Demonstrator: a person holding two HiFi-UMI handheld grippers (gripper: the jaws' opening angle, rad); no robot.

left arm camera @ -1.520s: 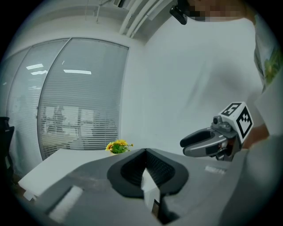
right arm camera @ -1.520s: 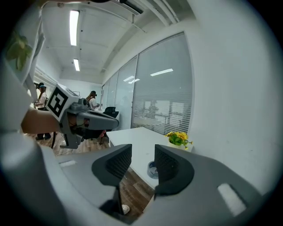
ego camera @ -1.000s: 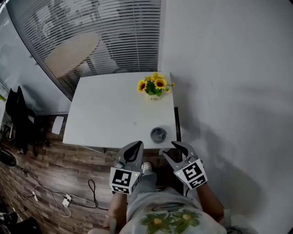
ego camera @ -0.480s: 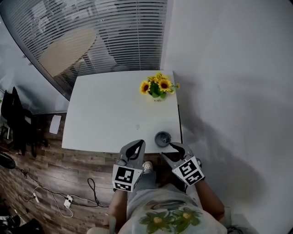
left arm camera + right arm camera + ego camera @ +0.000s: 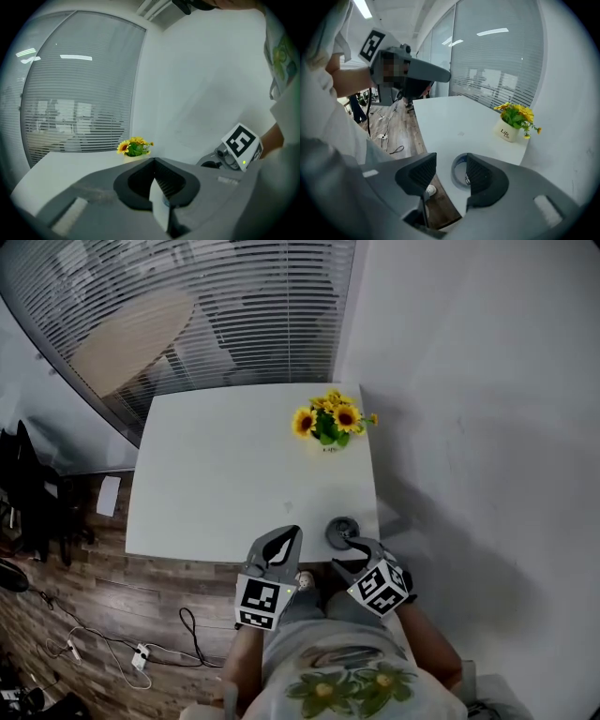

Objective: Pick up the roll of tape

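The roll of tape (image 5: 332,531) is a grey ring lying flat at the near right corner of the white table (image 5: 216,474). My right gripper (image 5: 345,552) is open, with its tips at the table's near edge just short of the roll. In the right gripper view the tape (image 5: 454,170) shows in the gap of my right gripper (image 5: 451,161), partly hidden behind the right finger. My left gripper (image 5: 291,536) hovers at the table's near edge, left of the roll. Its pads meet at the tip (image 5: 154,160), shut on nothing.
A small white pot of sunflowers (image 5: 333,423) stands at the table's far right, close to the white wall (image 5: 469,427). Glass with blinds (image 5: 234,306) runs behind the table. Cables (image 5: 131,648) lie on the wooden floor at the left, beside dark items (image 5: 28,484).
My right gripper has moved forward to the near edge beside the tape. The left gripper has come up to the edge too. The head view has shifted, so the table sits slightly lower.
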